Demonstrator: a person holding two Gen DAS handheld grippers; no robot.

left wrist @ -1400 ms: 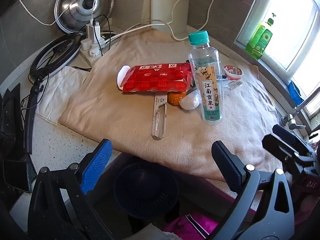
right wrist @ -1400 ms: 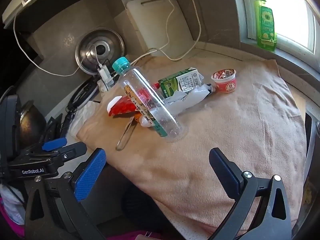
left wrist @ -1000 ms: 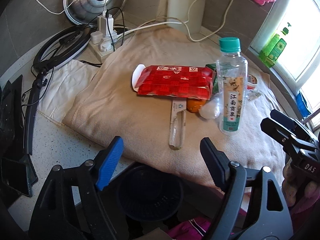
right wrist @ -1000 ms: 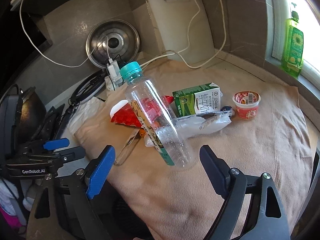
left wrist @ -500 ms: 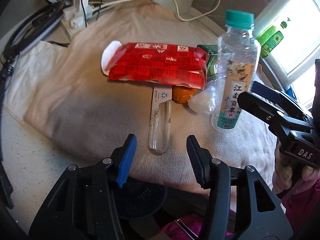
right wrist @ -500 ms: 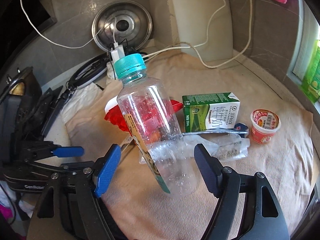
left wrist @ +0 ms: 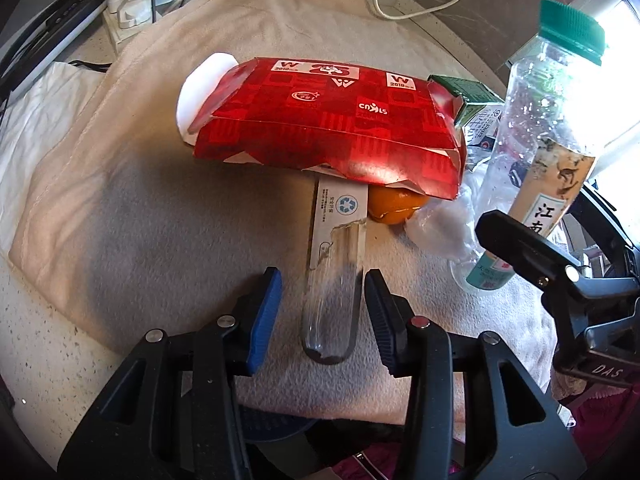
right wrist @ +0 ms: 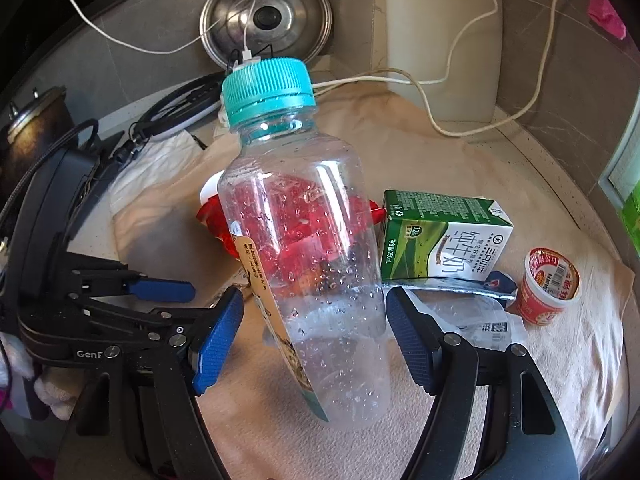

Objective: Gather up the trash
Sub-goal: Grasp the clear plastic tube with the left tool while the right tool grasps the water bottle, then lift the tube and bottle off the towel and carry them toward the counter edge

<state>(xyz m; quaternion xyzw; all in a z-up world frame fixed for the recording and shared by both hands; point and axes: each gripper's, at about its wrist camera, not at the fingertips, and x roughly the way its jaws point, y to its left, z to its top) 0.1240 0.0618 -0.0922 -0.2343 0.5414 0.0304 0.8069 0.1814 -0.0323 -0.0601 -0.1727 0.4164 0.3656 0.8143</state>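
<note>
Near the towel-covered desk's (left wrist: 100,208) front edge, both closing tools, left (left wrist: 322,312) and right (right wrist: 314,332), grasp nothing yet, bracketing a flimsy clear wrapper (left wrist: 332,292) and a light, slippery bottle (right wrist: 308,264) mid-body.

A soft, matt beige towel (left wrist: 140,208) with a napped weave covers a speckled stone-look bench (left wrist: 36,360). On it lie a glossy red paper carton (left wrist: 332,128), creased at its edges, and a clear plastic sleeve (left wrist: 332,280) backed with white card. The transparent plastic bottle (right wrist: 312,264), beaded inside with droplets, carries a ribbed teal plastic cap (right wrist: 267,90) and a paper-look label. To the right sit a smooth printed milk carton (right wrist: 444,240), crinkled clear film (right wrist: 472,316) and a small glossy cup (right wrist: 550,286). At the far wall leans a polished metal lid (right wrist: 266,16). Ribbed blue and black fingers (right wrist: 218,336) look rubbery.
</note>
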